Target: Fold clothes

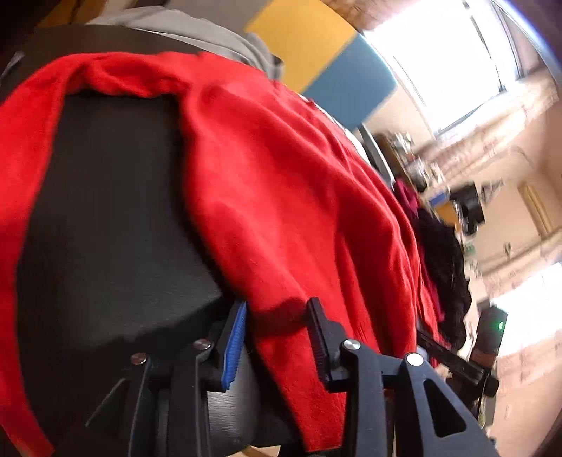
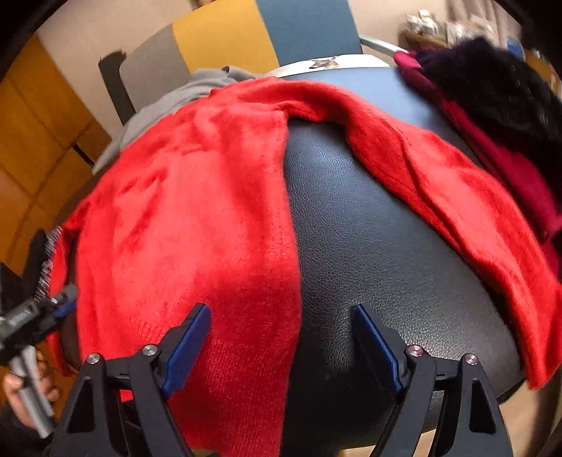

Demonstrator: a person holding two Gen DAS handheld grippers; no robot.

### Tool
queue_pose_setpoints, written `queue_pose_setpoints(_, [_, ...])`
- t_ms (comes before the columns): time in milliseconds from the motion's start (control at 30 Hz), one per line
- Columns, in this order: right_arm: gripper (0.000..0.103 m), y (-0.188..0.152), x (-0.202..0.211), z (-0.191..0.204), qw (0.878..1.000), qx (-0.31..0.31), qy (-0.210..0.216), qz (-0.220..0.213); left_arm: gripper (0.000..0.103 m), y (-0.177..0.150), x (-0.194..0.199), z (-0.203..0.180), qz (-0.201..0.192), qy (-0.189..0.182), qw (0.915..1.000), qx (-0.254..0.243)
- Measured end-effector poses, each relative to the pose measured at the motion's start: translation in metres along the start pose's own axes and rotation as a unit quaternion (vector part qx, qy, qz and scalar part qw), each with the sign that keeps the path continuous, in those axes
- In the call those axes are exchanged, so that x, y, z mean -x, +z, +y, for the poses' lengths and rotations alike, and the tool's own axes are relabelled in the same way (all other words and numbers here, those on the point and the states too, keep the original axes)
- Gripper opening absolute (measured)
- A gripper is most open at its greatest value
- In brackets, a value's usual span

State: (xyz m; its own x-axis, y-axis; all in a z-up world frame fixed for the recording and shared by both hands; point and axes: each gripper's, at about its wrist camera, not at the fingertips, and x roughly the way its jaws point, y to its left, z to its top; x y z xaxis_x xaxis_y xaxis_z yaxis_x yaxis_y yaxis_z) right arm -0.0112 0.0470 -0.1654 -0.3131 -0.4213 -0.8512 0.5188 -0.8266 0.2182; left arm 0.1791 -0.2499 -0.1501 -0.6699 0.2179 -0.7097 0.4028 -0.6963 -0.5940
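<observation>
A red fleece garment lies spread over a black leather seat, with one part running to the right. It also shows in the left wrist view. My left gripper has its jaws around the garment's lower edge, with red cloth between the fingers and a gap still showing. My right gripper is open above the seat's front, its left finger over the red hem. The left gripper also shows in the right wrist view at the garment's left edge.
A grey garment lies at the seat's back. A dark red garment and a black fuzzy one lie at the right. Yellow and blue panels stand behind. The black seat fills the left wrist view's left.
</observation>
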Motion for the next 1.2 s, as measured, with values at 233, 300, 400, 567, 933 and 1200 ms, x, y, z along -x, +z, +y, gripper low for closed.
queue_pose_setpoints(233, [0.013, 0.0, 0.004, -0.002, 1.0, -0.007, 0.007, 0.0, 0.019, 0.005, -0.013, -0.003, 0.036, -0.018, 0.9991, 0.012])
queue_pose_setpoints(300, [0.012, 0.002, 0.007, -0.006, 1.0, -0.018, 0.017, -0.001, 0.015, 0.009, -0.003, 0.004, 0.03, -0.03, 0.9988, 0.024])
queue_pose_setpoints(400, [0.012, 0.0, 0.016, -0.009, 0.999, -0.023, 0.024, -0.005, 0.013, 0.015, 0.023, 0.012, 0.009, -0.024, 0.9994, 0.025])
queue_pose_setpoints(567, [0.012, -0.005, 0.027, -0.014, 1.0, 0.003, -0.026, 0.0, 0.015, 0.021, 0.059, 0.033, 0.01, 0.006, 0.9999, 0.007])
queue_pose_setpoints(933, [0.041, 0.01, 0.041, 0.02, 0.999, 0.002, -0.003, -0.04, 0.029, -0.006, 0.176, 0.117, -0.101, 0.149, 0.9803, 0.081])
queue_pose_setpoints(1200, [0.051, 0.007, 0.008, 0.134, 0.99, 0.105, 0.092, -0.001, 0.044, -0.014, 0.164, 0.159, -0.074, 0.157, 0.975, 0.139])
